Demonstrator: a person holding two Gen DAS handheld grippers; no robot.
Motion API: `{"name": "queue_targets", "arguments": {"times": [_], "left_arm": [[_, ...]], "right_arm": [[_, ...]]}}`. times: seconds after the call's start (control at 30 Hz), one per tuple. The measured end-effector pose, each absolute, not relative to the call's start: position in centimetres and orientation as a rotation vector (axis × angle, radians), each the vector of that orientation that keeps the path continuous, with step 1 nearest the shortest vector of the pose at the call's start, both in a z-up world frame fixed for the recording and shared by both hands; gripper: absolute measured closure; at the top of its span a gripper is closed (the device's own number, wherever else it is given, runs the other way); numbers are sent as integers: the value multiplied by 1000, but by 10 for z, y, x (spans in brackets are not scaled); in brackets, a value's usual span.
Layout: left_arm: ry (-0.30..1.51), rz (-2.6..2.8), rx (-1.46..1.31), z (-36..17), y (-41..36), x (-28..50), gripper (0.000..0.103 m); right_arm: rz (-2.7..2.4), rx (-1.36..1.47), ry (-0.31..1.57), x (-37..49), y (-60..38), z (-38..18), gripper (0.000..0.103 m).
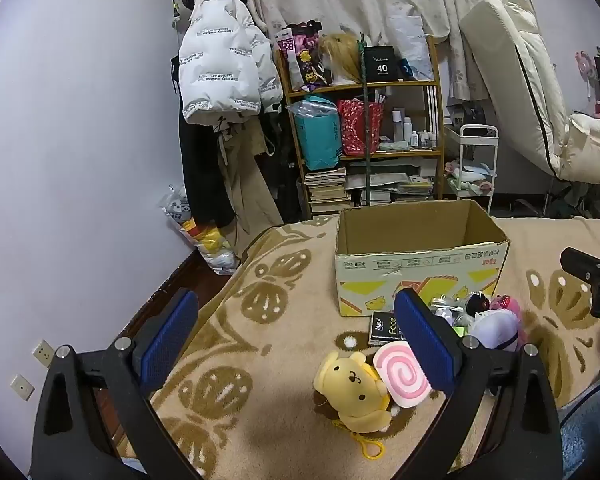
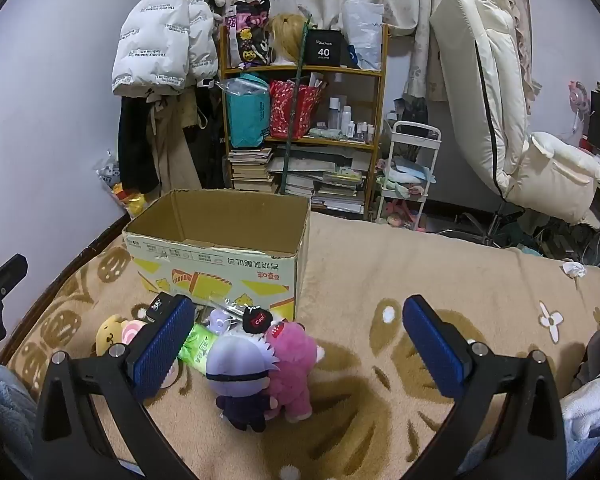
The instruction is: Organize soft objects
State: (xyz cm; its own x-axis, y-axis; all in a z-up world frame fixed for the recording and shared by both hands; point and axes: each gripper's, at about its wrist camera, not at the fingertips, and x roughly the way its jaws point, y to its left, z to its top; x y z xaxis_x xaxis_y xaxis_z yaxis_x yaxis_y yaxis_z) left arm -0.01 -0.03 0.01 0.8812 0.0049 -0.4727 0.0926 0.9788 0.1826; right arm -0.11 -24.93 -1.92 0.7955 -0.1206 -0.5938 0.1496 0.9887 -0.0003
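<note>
An open cardboard box stands on the beige blanket, also in the right wrist view. In front of it lie a yellow dog plush, a pink swirl plush, a white-haired doll in dark clothes, a pink bear plush, a small black plush and a green packet. My left gripper is open and empty, above the blanket left of the yellow plush. My right gripper is open and empty, with the doll and pink bear between its fingers.
A black tissue pack lies by the box. Behind the bed stand a cluttered wooden shelf, a hanging white jacket, a white cart and a cream mattress. The bed edge runs along the left.
</note>
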Motion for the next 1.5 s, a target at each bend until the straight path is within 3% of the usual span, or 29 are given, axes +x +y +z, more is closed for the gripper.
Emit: {"name": "queue_targets", "arguments": {"times": [1.5], "left_arm": [[488,-36,213,-7,-1,-1,6]], "right_arm": [[-150,49,630,-2,-250,-19,0]]}}
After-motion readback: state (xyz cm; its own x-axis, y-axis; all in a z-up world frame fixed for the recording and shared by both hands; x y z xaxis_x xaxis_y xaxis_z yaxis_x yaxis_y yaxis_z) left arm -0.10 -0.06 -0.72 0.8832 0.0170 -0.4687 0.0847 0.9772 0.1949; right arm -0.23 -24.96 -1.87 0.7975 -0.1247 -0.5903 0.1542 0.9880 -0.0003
